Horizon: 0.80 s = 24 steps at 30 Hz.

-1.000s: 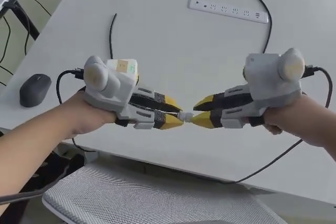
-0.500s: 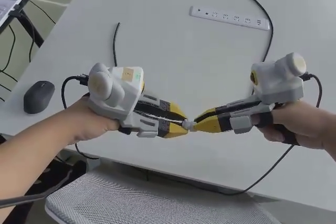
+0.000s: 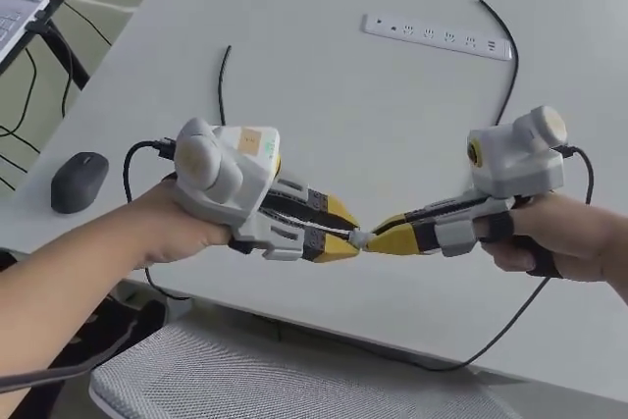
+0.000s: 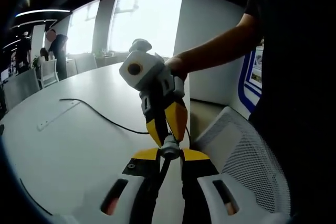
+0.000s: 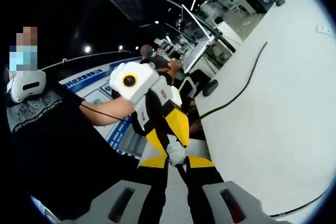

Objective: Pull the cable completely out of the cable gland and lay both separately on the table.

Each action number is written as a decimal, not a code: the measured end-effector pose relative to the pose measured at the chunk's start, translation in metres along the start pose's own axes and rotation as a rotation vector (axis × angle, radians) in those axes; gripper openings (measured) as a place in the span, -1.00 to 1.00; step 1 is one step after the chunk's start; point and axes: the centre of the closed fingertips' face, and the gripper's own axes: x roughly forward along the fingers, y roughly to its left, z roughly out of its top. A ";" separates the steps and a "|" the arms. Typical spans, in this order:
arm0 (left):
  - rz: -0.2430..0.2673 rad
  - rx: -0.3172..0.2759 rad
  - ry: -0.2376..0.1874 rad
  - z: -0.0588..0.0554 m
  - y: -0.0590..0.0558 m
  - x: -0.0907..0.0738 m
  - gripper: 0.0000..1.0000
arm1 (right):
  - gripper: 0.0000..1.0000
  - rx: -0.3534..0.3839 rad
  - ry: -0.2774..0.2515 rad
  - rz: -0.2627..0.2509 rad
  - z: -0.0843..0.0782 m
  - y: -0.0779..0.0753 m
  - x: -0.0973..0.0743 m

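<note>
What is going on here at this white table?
A person holds a gripper in each hand above the near edge of the white table. The tongs of the left gripper and right gripper meet tip to tip on a small cable gland. Its cable runs back along the left gripper, apparently not yet pulled out.

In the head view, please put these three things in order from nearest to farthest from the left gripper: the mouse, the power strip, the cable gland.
1. cable gland: at the tips of the left gripper, in the middle.
2. mouse: to the left, by the near edge of the table.
3. power strip: across the table, at its far side.
</note>
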 end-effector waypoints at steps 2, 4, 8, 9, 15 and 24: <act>-0.001 -0.005 0.002 -0.001 -0.001 0.000 -0.70 | -0.85 -0.011 0.012 -0.013 -0.001 0.001 0.000; 0.004 -0.019 0.006 -0.003 0.001 0.000 -0.71 | -0.86 -0.127 0.023 -0.055 0.000 -0.002 0.000; 0.006 -0.042 0.001 -0.003 0.001 0.000 -0.71 | -0.87 -0.248 0.050 -0.130 0.001 0.000 0.001; 0.008 -0.046 -0.002 -0.003 0.002 -0.001 -0.71 | -0.87 -0.270 0.052 -0.145 0.001 0.000 0.001; 0.015 -0.105 -0.036 -0.001 0.003 -0.004 -0.71 | -0.87 -0.495 0.105 -0.260 0.004 0.001 0.002; 0.017 -0.211 -0.042 0.001 0.004 -0.006 -0.70 | -0.87 -0.837 0.159 -0.434 0.004 -0.002 0.002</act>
